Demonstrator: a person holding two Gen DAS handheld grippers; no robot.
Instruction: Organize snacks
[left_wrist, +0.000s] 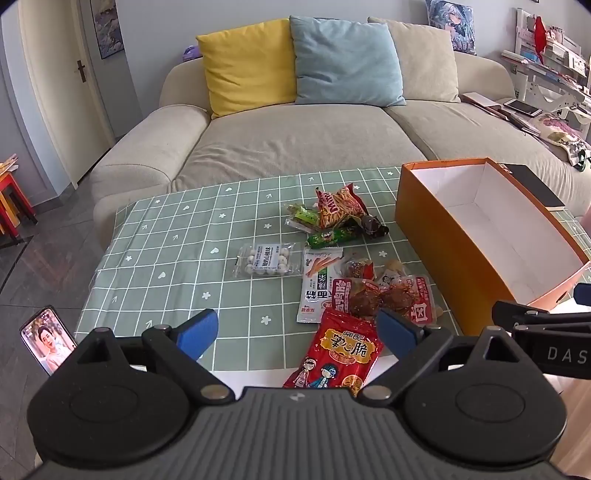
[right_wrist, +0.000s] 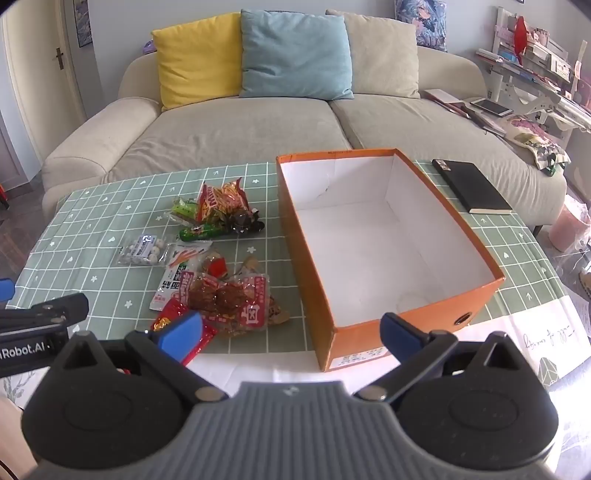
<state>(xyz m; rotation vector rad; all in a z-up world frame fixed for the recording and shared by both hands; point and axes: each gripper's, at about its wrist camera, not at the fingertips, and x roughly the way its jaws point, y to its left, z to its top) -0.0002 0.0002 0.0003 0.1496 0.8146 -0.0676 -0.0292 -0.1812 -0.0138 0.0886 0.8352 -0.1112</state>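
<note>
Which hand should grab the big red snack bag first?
Probably the left. The left tool is open right above the big red snack bag. The right tool is open too, but faces the orange box, bag off to its side.

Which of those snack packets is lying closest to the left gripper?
The big red packet with cartoon children, lying right between the open left gripper fingers; the rest sit farther up the table.

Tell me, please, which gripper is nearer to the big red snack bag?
Left. The left gripper hangs open right over the red snack bag; the right gripper sits further right, facing the orange box.
</note>
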